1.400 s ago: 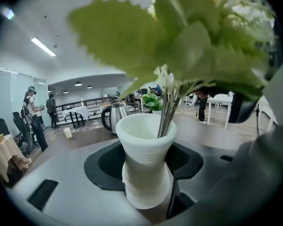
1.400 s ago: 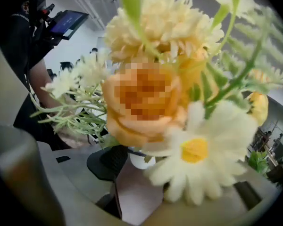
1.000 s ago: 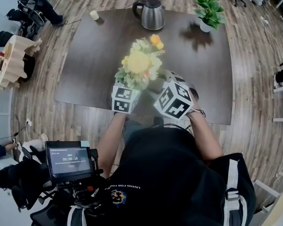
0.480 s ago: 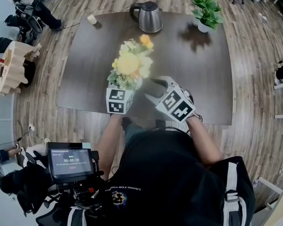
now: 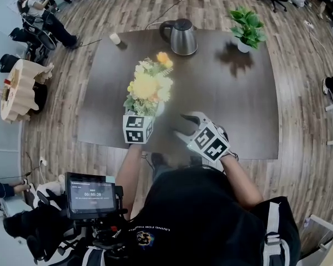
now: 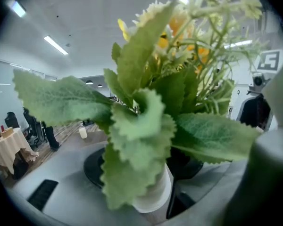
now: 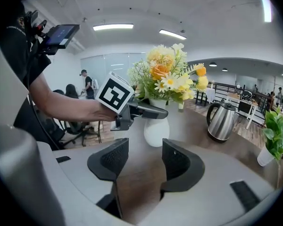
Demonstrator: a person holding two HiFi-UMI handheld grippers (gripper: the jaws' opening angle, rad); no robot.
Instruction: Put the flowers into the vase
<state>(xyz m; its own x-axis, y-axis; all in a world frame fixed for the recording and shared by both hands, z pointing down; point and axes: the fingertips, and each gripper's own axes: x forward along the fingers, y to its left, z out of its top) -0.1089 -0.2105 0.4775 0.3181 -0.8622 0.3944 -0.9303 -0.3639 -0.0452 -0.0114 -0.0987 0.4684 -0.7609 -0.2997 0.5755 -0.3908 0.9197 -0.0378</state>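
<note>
Wood-plank flooring surrounds a dark brown tabletop [image 5: 233, 93] that carries all task items. Along its far edge stand a steel kettle [image 5: 182, 36] and a potted plant [image 5: 247, 27] in a white pot; a small pale cylinder [image 5: 115, 38] stands at the far left corner. The flowers [image 5: 147, 87], a bouquet of yellow, orange and white blooms with green leaves, sit upright in the white vase [image 7: 156, 131], which is located toward the near left part of the tabletop. The left gripper [image 7: 155, 111] reaches in from the near edge, its marker cube [image 5: 137, 129] just in front of the bouquet. Its fingers [image 7: 148, 108] are closed on the neck of the vase, directly beneath the lowest leaves. In the left gripper view, serrated leaves fill most of the field and the white neck shows between the two dark fingers. Whether the vase base rests on the tabletop or is raised off it cannot be determined. The right gripper [image 5: 186, 125] is positioned to the right of the vase, near it but not touching, tilted downward and aimed toward it. Its fingers [image 7: 112, 158] stand apart with only bare tabletop between them; this gripper holds nothing. Beyond the tabletop, at the left, are a round cloth-covered table [image 5: 19, 90] and a seated person [image 5: 44, 15].
</note>
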